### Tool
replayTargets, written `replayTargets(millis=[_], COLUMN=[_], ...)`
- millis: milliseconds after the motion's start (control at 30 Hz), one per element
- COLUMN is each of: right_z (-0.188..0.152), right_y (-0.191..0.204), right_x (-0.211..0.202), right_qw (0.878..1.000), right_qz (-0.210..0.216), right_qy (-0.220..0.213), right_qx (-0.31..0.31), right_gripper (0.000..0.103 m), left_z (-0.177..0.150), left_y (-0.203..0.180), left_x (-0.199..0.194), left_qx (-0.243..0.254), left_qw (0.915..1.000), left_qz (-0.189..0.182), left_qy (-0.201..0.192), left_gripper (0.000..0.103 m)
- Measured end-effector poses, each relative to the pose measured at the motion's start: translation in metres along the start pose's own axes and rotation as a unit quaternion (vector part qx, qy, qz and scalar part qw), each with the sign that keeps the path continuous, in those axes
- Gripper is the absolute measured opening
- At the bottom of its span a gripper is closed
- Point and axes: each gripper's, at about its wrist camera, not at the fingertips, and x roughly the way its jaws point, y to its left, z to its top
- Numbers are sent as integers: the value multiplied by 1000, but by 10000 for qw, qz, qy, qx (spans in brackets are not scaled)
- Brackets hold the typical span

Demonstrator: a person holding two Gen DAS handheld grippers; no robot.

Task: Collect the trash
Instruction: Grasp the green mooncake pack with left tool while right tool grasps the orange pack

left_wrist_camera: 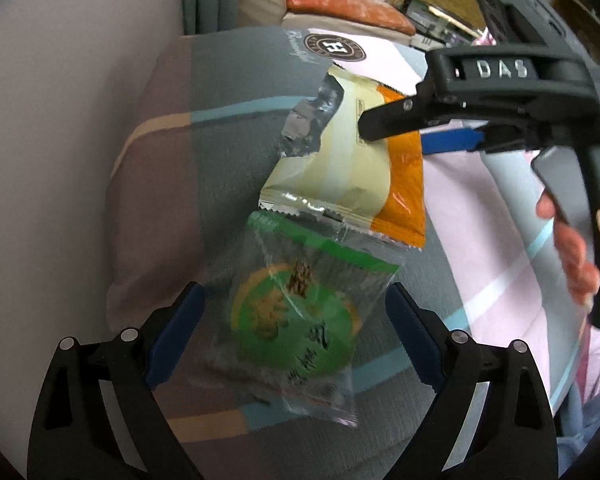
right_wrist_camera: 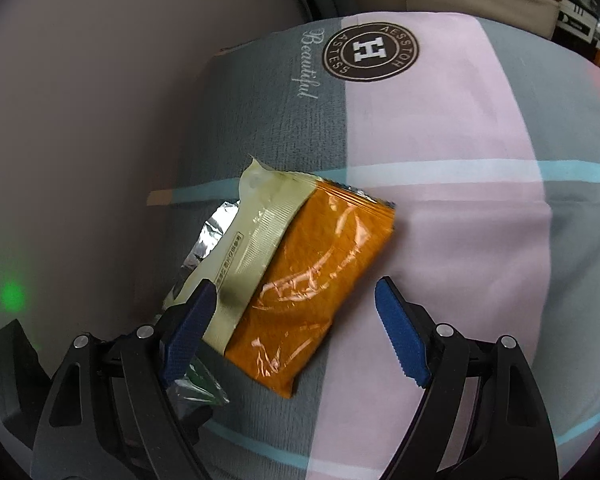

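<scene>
A clear and green snack wrapper (left_wrist_camera: 296,320) lies on the checked pillow (left_wrist_camera: 228,128). My left gripper (left_wrist_camera: 295,288) hangs open just over it, one blue pad on each side, neither pressing. Overlapping its far end lies a torn cream and orange wrapper (left_wrist_camera: 352,160) with foil showing at the tear. My right gripper (left_wrist_camera: 392,136) reaches over that wrapper from the right, held by a hand (left_wrist_camera: 572,248). In the right wrist view the right gripper (right_wrist_camera: 296,284) is open above the orange wrapper (right_wrist_camera: 300,280), and a corner of the green wrapper (right_wrist_camera: 198,386) shows beside its left finger.
The pillow (right_wrist_camera: 440,128) is grey and pink with a round brown H logo (right_wrist_camera: 370,51). A pale wall (left_wrist_camera: 60,160) runs close along the left. Behind the pillow sit an orange cushion (left_wrist_camera: 340,4) and some clutter.
</scene>
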Motion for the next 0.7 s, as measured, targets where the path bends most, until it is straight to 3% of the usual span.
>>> replayTargets(millis=[100, 133, 167, 233, 267, 300, 333, 700], right_z=[0, -1, -1, -3, -1, -1, -2, -14], right_y=[0, 1, 0, 0, -1, 0, 0, -24], right_x=[3, 3, 2, 2, 3, 3, 3, -40], right_qw=[9999, 9998, 9997, 9993, 9992, 9991, 9991, 9982], right_qz=[101, 164, 221, 347, 367, 373, 382, 104], right_qy=[-37, -104, -107, -102, -118, -131, -87, -510], right_qx=[42, -4, -29, -51, -91, -144, -176, -290], right_gripper=[78, 77, 65, 57, 50, 36, 11, 10], left_z=[2, 2, 2, 2, 0, -1, -3, -11], left_y=[0, 0, -1, -3, -4, -7, -10, -50], left_x=[-2, -3, -3, -3, -4, -6, -8, -20], left_qx=[-95, -101, -94, -131, -146, -171, -182, -186], left_qw=[9997, 9995, 9995, 9993, 9992, 9991, 9990, 9993], left_qz=[-199, -224, -236, -260, -277, -278, -275, -48], left_qy=[-138, -175, -187, -231, -248, -269, -288, -309], left_gripper=[92, 85, 81, 75, 74, 72, 71, 71])
